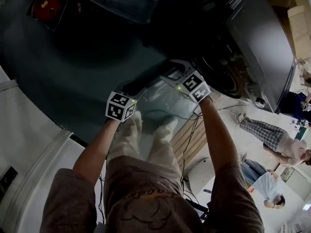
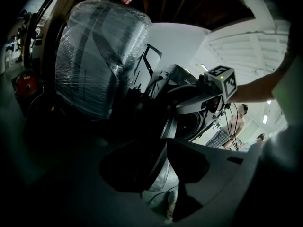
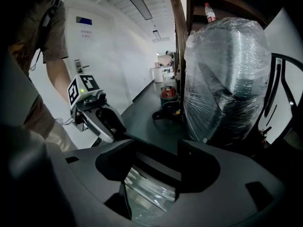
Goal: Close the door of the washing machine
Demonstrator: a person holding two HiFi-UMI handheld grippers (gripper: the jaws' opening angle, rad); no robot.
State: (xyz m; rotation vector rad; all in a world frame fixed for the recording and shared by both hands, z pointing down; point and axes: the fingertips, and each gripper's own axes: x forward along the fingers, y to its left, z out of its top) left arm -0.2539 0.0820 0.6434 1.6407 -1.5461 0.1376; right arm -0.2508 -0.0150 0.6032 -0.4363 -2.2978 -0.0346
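The washing machine (image 1: pixel 255 38) stands at the upper right of the head view, its drum opening (image 1: pixel 221 76) uncovered. Its round glass door (image 1: pixel 163 103) hangs swung out toward me. My left gripper (image 1: pixel 136 87) is at the door's outer edge. In the left gripper view the door's rim (image 2: pixel 171 126) runs edge-on between the jaws of the left gripper (image 2: pixel 166 157), which look shut on it. My right gripper (image 1: pixel 165 77) sits at the rim nearer the machine. In the right gripper view the right gripper (image 3: pixel 151 161) has its jaws wide apart, the dark rim lying across the gap above the glass (image 3: pixel 149 190).
A bulky thing wrapped in clear film (image 2: pixel 99 56) (image 3: pixel 227 74) stands beyond the door on the dark floor. A red can (image 1: pixel 46 6) sits further off. Cables (image 1: pixel 192 130) trail by my legs. Other people (image 1: pixel 272 135) stand right of the machine.
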